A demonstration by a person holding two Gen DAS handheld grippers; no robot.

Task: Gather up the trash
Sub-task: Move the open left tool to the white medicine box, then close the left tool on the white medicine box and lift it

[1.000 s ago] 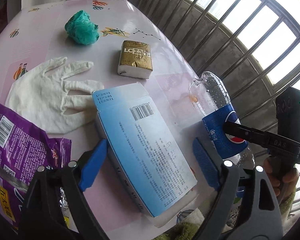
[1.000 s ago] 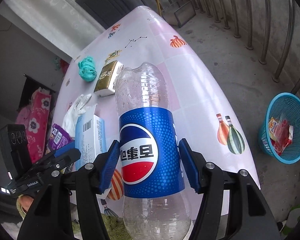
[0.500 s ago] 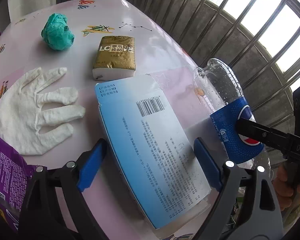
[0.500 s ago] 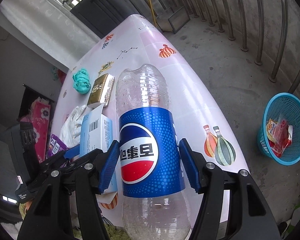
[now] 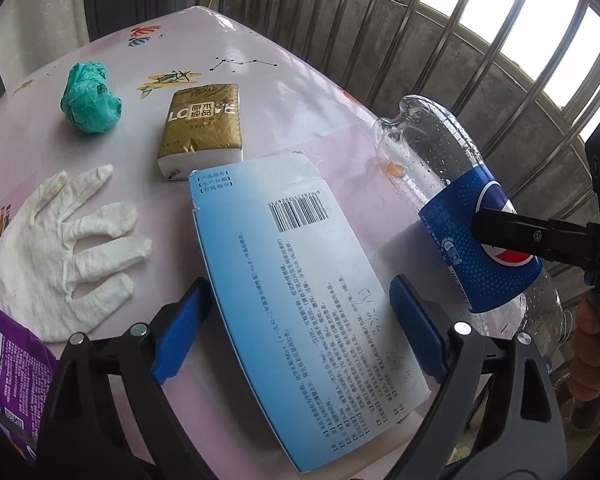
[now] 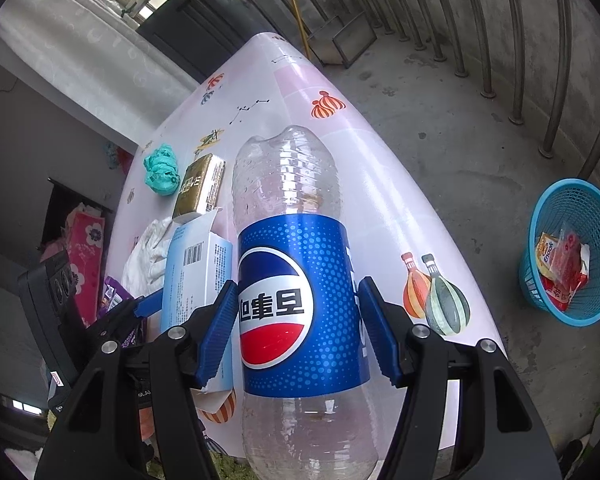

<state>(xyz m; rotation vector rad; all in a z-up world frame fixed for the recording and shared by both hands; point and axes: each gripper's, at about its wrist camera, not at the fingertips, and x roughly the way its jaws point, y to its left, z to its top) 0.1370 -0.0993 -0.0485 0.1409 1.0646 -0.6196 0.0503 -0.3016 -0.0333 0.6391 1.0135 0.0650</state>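
My left gripper (image 5: 300,320) is shut on a light blue carton (image 5: 300,288) with a barcode and holds it tilted over the pink table (image 5: 260,60). My right gripper (image 6: 298,320) is shut on an empty Pepsi bottle (image 6: 296,300) by its blue label, bottom end pointing away. The bottle also shows at the right of the left wrist view (image 5: 452,208). The carton shows in the right wrist view (image 6: 192,272) just left of the bottle. A blue trash basket (image 6: 596,204) with wrappers in it stands on the floor at right.
On the table lie a white glove (image 5: 60,248), a gold tissue pack (image 5: 202,128), a crumpled green bag (image 5: 90,98) and a purple wrapper (image 5: 4,380). A metal railing (image 5: 460,52) runs beyond the table's far edge.
Both grippers have risen with their loads, and the table items look farther off. The left gripper has swung so the glove and purple wrapper slid left. The grips have not changed.
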